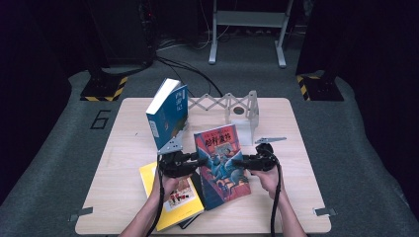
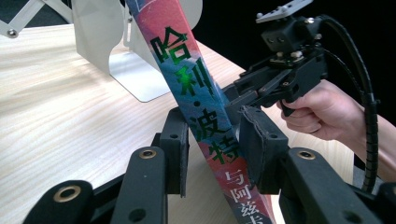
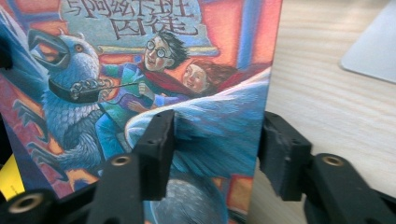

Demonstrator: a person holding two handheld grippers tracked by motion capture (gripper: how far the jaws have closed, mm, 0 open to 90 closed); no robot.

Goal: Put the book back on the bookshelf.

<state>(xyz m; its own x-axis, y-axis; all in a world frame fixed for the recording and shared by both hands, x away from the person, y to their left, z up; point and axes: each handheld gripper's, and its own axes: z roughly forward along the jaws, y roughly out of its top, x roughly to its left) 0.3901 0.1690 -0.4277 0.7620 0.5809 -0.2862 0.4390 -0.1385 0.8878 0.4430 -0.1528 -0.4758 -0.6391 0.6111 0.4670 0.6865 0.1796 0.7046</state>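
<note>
A: Between the left gripper [image 2: 212,154] jaws: spine of the red-and-blue illustrated book [image 2: 196,107], green Chinese title running along it. Pads sit on both sides of the spine, look clamped on it.

B: Right side?

A: Right gripper [image 3: 215,140] straddles the book's opposite edge. One jaw lies over the front cover on the winged-creature art, the other stands just past the edge, over bare table [image 3: 327,93]. Visible gap on that side, so the jaws are open around the edge, not pinching.

B: Book attitude?

A: High view: book [image 1: 221,165] tilted, cover facing the camera, held between left gripper [image 1: 195,162] and right gripper [image 1: 242,162], above the tabletop.

B: Nearby?

A: Beyond the left jaws, a blue book [image 1: 168,116] stands upright. Below them lies a yellow book [image 1: 170,197], flat. Past the jaw tips stands a white metal bookend [image 1: 244,116] with a scissor-lattice rack.
</note>
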